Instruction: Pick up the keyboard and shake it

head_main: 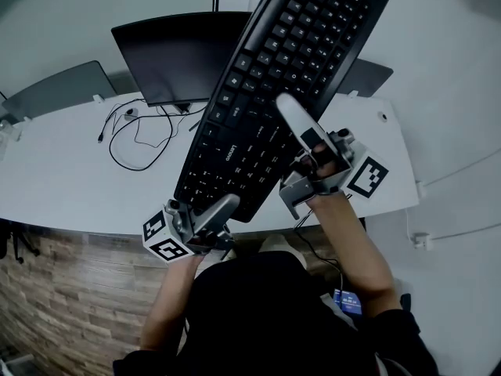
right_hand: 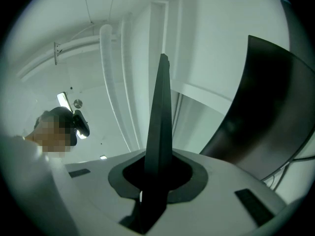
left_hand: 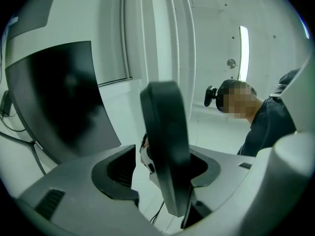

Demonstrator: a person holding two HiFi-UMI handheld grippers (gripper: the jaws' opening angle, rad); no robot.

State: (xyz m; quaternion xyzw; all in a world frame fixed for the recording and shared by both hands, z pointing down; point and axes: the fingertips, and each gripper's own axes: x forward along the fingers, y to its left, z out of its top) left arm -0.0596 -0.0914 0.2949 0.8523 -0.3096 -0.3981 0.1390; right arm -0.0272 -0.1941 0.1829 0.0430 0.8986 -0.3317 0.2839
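Black plastic keyboard (head_main: 282, 92) hangs tilted above the white tabletop (head_main: 70, 171), far end high. Fingers of the left gripper (head_main: 223, 210) and right gripper (head_main: 291, 114) are clamped on its near edge. Pick-up appears complete. Next move: shake in short strokes, keeping both grips firm.

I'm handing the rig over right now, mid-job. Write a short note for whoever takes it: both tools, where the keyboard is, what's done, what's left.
Left tool: shut on the keyboard at its near corner.
Right tool: shut on the keyboard's right long edge.
Keyboard: lifted clear of the desk, tilted, keys facing the person, beside the monitor.
Done: the pickup.
Left: the shake. One moment can't show whether it has begun, so probably shake it now, keeping both grips firm.
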